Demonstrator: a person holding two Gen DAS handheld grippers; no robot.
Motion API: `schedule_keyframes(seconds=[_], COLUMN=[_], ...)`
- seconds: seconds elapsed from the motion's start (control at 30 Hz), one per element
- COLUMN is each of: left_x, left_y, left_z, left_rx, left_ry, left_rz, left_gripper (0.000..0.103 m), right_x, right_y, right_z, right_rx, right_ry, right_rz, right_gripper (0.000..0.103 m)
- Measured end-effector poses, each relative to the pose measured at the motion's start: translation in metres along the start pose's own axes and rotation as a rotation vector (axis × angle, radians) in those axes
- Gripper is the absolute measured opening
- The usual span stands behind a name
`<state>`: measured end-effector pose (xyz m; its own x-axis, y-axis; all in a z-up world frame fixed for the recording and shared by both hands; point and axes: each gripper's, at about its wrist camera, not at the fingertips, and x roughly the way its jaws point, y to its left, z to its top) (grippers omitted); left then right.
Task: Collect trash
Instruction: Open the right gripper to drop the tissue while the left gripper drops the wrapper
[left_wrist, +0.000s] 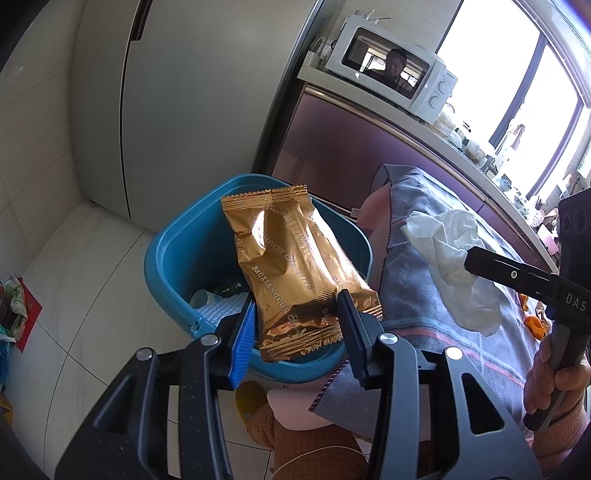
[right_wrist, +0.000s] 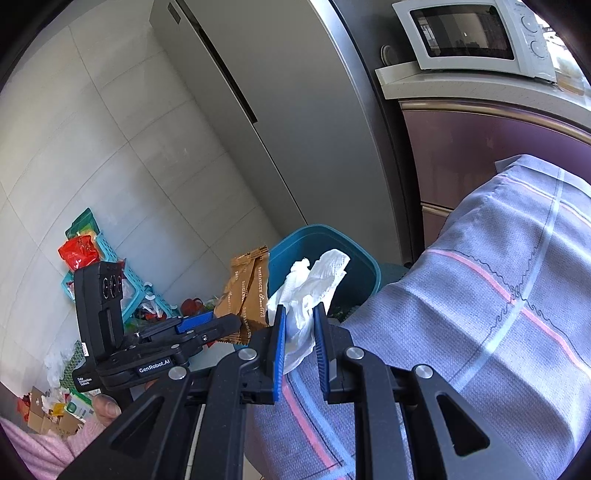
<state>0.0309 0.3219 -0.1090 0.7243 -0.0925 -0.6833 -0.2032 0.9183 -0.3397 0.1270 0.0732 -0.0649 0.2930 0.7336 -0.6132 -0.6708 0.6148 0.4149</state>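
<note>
My left gripper (left_wrist: 295, 299) is shut on a gold snack wrapper (left_wrist: 291, 266) and holds it over the blue trash bin (left_wrist: 177, 240), which has a cup and scraps inside. My right gripper (right_wrist: 300, 312) is shut on a crumpled white tissue (right_wrist: 314, 280) above the table's edge, near the bin (right_wrist: 354, 258). In the left wrist view the right gripper (left_wrist: 469, 258) holds the tissue (left_wrist: 450, 243) at the right. In the right wrist view the left gripper (right_wrist: 225, 325) holds the wrapper (right_wrist: 245, 291) left of the bin.
A table with a grey checked cloth (left_wrist: 443, 295) (right_wrist: 480, 295) stands right of the bin. A grey fridge (left_wrist: 184, 92) and a purple cabinet with a white microwave (left_wrist: 395, 70) stand behind. Baskets and bags (right_wrist: 92, 258) clutter the tiled floor at the left.
</note>
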Motion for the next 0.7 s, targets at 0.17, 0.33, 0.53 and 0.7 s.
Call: schedule_keyframes(seconds=[0.17,0.33,0.53,0.7], left_x=[0.008,0.017,0.028,0.035], left_y=[0.003,0.004,0.005,0.005], left_z=[0.001,0.001,0.003,0.004], left_rx=[-0.007,-0.012,-0.01,-0.009], left_ry=[0.01,0.022,0.03,0.037], left_rz=[0.013,0.024,0.046,0.059], left_gripper=[0.043,0.043,0.043,0.043], right_x=[0.012,0.026,0.045,0.062], right_y=[0.003,0.007,0.008,0.008], right_z=[0.004,0.006,0.011,0.018], right_rx=[-0.005,-0.018,-0.03,-0.031], right_ry=[0.02,0.048,0.083,0.118], right_rz=[-0.003,-0.013,-0.034,-0.054], right_gripper=[0.016,0.016,0.017,0.017])
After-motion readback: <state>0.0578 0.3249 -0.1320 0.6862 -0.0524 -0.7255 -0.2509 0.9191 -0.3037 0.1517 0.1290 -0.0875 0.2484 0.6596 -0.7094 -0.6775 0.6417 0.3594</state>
